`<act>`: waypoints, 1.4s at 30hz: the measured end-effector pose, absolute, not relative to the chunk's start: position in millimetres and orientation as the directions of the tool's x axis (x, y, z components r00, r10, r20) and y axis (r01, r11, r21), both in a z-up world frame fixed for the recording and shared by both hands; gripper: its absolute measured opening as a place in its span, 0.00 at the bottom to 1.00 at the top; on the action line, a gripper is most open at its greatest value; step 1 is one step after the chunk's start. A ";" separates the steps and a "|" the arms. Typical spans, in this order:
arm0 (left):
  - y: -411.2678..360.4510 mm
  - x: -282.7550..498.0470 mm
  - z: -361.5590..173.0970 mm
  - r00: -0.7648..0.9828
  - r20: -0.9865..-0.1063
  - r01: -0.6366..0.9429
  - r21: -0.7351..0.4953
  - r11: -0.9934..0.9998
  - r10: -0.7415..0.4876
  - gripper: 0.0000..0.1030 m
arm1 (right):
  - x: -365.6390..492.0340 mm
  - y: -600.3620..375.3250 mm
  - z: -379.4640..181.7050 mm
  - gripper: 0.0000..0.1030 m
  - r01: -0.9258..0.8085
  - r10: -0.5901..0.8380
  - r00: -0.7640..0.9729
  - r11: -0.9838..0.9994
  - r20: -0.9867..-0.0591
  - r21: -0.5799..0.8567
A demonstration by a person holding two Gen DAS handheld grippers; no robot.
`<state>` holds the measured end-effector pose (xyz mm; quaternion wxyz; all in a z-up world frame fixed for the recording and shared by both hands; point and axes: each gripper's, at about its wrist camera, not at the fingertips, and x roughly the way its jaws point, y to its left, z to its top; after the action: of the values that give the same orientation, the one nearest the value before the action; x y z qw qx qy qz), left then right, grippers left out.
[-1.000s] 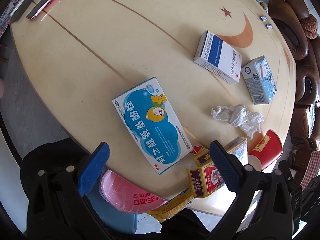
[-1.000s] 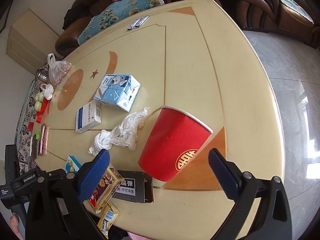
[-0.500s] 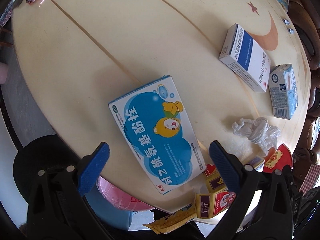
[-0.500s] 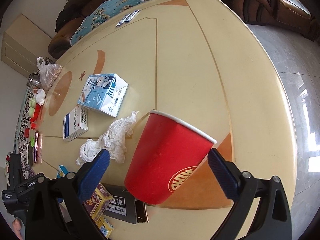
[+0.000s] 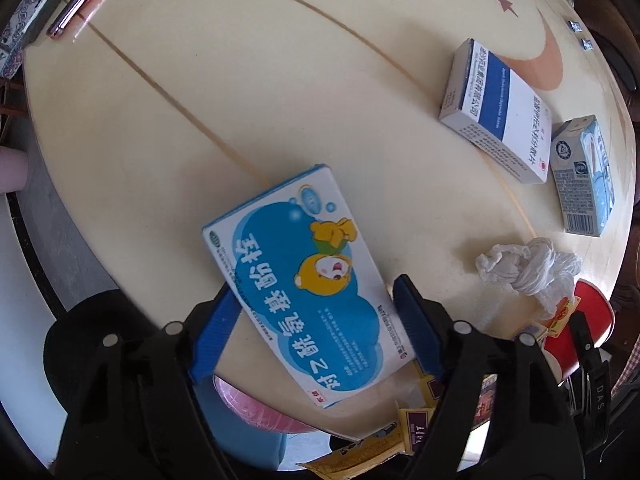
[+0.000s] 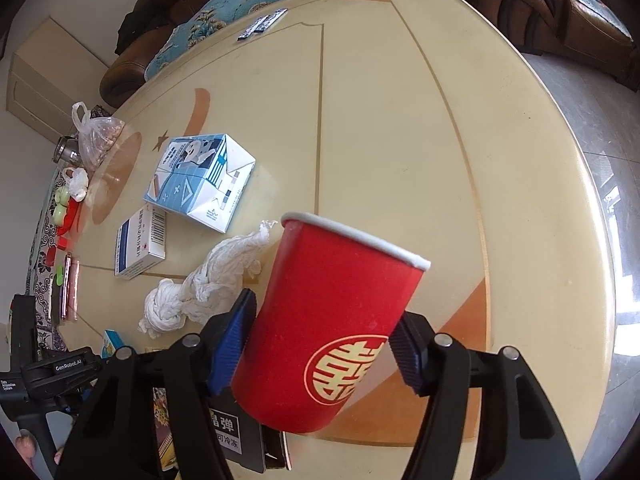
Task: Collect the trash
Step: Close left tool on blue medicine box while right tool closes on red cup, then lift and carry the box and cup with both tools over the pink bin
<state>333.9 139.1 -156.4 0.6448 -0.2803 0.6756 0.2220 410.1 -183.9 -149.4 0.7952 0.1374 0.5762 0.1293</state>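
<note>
Collection is barely begun. Left gripper (image 5: 316, 332) fingers are closing around the blue cartoon-bear box (image 5: 308, 284). Right gripper (image 6: 324, 340) fingers are closing around the red paper cup (image 6: 332, 320); contact uncertain. The crumpled tissue (image 6: 204, 284) at 10 o'clock of the cup, the milk carton (image 6: 200, 180) and the white-and-blue medicine box (image 6: 140, 242) remain on the bench (image 6: 400, 120).

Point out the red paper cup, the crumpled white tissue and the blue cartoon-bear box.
red paper cup (image 6: 332, 312), right wrist view, on its side wall.
crumpled white tissue (image 6: 208, 284), right wrist view, on its twisted middle.
blue cartoon-bear box (image 5: 308, 280), left wrist view, on its printed top face.
</note>
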 end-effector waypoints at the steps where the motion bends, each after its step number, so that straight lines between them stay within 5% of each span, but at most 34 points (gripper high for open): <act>1: 139.6 334.8 -156.7 -0.011 -0.995 -0.663 -0.069 0.745 -0.102 0.71 | 409.8 -183.1 -149.2 0.59 -0.052 0.364 0.302 0.929 -0.881 0.366; 19: 139.3 305.7 -140.6 0.090 -0.992 -0.568 -0.124 0.813 -0.088 0.70 | 394.9 -192.7 -113.1 0.57 -0.102 0.292 0.400 0.956 -0.869 0.274; 42: 97.6 241.5 -7.6 0.380 -0.925 -0.284 -0.109 0.952 0.007 0.70 | 295.3 -182.1 -3.6 0.57 -0.223 0.261 0.529 0.961 -0.807 0.164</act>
<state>241.5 97.6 -7.6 0.8209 -0.1260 0.5499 0.0887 295.3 -182.1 -3.6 0.8742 0.0204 0.4650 0.1385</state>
